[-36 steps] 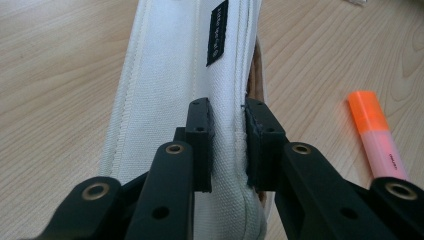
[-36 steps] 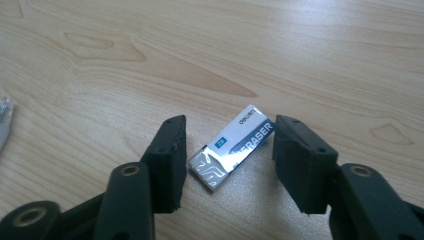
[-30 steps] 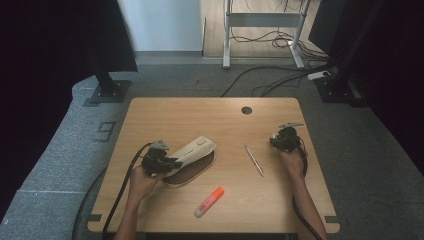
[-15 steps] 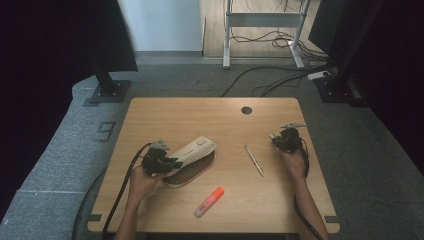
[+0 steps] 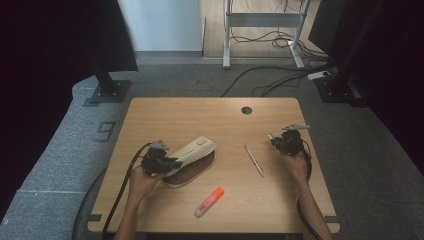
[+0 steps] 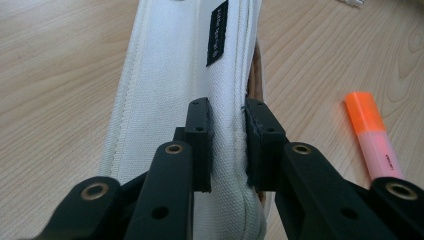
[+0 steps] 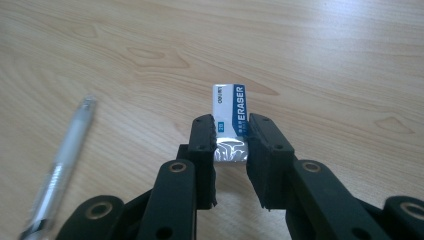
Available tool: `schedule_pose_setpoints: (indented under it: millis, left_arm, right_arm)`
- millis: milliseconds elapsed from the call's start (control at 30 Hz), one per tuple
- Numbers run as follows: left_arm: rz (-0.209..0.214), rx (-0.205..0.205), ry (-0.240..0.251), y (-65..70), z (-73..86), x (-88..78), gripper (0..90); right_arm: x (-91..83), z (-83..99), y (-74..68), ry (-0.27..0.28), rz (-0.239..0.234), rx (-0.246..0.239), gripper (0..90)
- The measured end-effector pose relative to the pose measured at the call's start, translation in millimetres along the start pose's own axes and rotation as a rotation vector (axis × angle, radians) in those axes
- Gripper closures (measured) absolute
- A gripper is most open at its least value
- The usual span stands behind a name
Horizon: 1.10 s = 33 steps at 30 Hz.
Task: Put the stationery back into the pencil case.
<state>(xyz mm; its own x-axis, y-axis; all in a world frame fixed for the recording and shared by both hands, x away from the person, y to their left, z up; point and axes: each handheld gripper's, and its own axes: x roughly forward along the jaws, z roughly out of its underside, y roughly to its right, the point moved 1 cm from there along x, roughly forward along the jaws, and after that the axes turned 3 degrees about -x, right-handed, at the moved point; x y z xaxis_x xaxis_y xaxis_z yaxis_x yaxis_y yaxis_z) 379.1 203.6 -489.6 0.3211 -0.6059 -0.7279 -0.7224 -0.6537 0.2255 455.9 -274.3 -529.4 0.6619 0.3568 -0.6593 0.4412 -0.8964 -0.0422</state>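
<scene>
Orange highlighter [image 5: 209,201] beside white pencil case [image 5: 192,154]

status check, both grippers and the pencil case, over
Left gripper shut on white pencil case edge. Right gripper has just been closing, now shut on eraser. Pen and highlighter lie loose on table, nothing blocking.

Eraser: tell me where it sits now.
The eraser lies on the table's right side, between the right gripper's jaws, right of the pen.
</scene>
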Motion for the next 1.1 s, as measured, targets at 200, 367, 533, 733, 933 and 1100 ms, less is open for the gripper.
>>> schedule_pose_setpoints:
  millis: [200,367,533,733,933,1100]
  left_arm:
    - [0.000,0.000,0.001,0.1,0.0,-0.2,74.6]
    - [0.000,0.003,0.001,0.2,0.0,-0.4,74.5]
    - [0.001,0.002,0.001,0.2,0.0,-0.3,74.4]
    - [0.000,0.006,0.000,0.7,0.0,0.0,74.2]
    - [0.000,0.008,0.001,0.7,0.0,-0.1,74.1]
    - [-0.002,0.009,0.002,1.0,0.0,-0.3,74.2]
  right_arm:
    - [-10.6,-1.1,-7.8,0.008,-0.022,-0.024,71.7]
    - [-15.5,0.2,-13.1,0.007,-0.041,-0.040,71.7]
    - [-22.5,2.4,-19.9,0.009,-0.061,-0.058,71.7]
    - [-32.4,3.8,-27.6,0.015,-0.091,-0.076,71.7]
    - [-39.3,4.2,-39.3,0.019,-0.125,-0.107,71.7]
    - [-40.4,4.6,-51.9,0.016,-0.153,-0.135,71.7]
